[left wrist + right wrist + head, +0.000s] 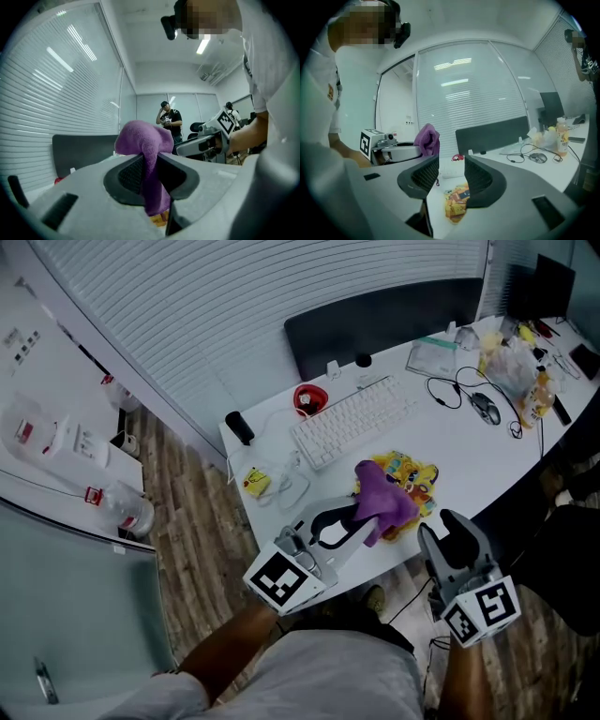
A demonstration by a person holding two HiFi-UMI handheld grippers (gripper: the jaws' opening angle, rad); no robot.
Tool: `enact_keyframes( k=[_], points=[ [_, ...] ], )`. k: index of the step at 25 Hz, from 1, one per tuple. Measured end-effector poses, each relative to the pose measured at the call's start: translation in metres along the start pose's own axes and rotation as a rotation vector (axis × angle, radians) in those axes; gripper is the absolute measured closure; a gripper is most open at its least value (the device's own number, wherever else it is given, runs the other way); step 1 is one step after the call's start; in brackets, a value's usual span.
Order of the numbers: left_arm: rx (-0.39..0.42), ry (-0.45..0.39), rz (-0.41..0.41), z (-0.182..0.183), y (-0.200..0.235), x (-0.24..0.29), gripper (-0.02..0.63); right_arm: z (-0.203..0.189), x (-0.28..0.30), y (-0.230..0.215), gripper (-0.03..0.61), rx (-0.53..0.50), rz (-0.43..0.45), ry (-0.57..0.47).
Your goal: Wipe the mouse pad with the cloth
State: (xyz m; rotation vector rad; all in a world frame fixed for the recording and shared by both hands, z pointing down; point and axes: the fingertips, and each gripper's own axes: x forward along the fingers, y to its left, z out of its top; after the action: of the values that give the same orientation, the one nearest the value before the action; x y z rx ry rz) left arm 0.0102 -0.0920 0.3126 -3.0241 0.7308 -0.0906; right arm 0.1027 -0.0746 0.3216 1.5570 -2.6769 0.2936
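purple cloth (384,498) is pinched in the left gripper (361,521), whose two jaws are closed tight on a fold of it. the cloth bunches up above the jaws and hangs down below them in a loose tail. from the head view, this gripper is held out over the front part of a white desk (469,456), pointing roughly level.

the mouse pad (417,474), yellow with a busy cartoon print, lies flat on the desk just in front of a white keyboard (352,418). in the head view the cloth covers the pad's left part. the right gripper view shows the cloth held up in the air at the left gripper, with the pad lying lower on the desk, so the two look apart.

the right gripper (455,526) is held beside the left one, to its right, near the desk's front edge. its jaws stand partly open with nothing between them. through the gap, the desk surface and the mouse pad show further off.

behind the keyboard stands a dark partition (375,320), with a small red object (310,397) at its foot. a wired mouse (485,407) lies further right on the desk, near a clutter of bags and a bottle (539,395). in the left gripper view, a person (169,119) stands in the background.
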Motion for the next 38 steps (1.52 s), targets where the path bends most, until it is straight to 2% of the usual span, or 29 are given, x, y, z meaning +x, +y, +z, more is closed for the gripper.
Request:
enact_keyframes(
  k=[7,16,23,38],
  points=[
    [0.037,-0.153,0.051,0.043,0.006,-0.016,0.532,0.038,-0.008,0.028,0.502,-0.063,0.019,-0.118],
    [0.078,-0.232,0.043,0.066,-0.001,-0.027,0.532,0.062,-0.024,0.054,0.551,-0.127,0.013,-0.227],
    [0.09,-0.248,0.049,0.069,-0.002,-0.034,0.532,0.067,-0.028,0.062,0.566,-0.135,0.002,-0.257],
    [0.088,-0.255,0.052,0.069,0.007,-0.038,0.532,0.06,-0.024,0.064,0.568,-0.148,-0.015,-0.233]
  ],
)
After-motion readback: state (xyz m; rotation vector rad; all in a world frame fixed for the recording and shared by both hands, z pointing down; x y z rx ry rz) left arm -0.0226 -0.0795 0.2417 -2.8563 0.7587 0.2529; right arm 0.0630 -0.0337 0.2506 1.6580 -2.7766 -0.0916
